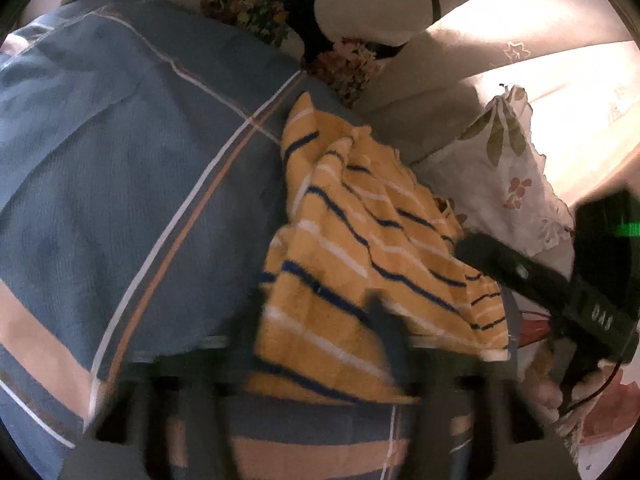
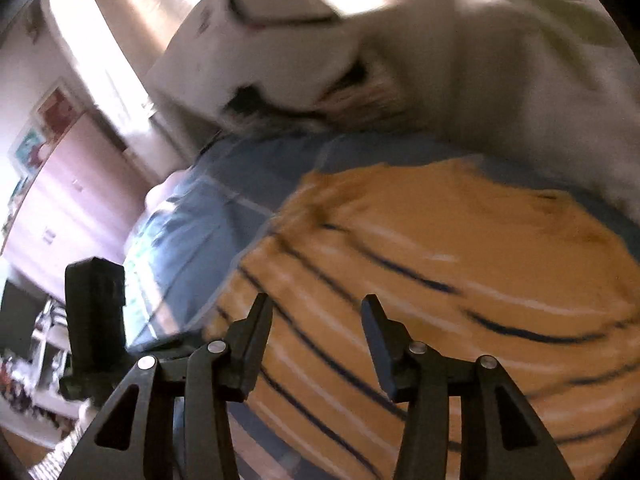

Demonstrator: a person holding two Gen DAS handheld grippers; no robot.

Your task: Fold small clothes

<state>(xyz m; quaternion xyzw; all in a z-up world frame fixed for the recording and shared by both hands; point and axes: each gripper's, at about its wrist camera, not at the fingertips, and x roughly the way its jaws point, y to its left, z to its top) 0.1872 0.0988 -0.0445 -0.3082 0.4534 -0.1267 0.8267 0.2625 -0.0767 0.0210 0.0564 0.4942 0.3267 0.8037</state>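
**Striped garment bunched on the bed**

The yellow striped garment [image 1: 360,248] lies rumpled on the blue bedsheet [image 1: 120,160], near the white floral pillows [image 1: 500,168] at the bed's head. The left gripper [image 1: 320,340] is blurred, pinching the cloth's near edge. The right gripper [image 2: 316,320] hovers above the garment, jaws parted and empty.
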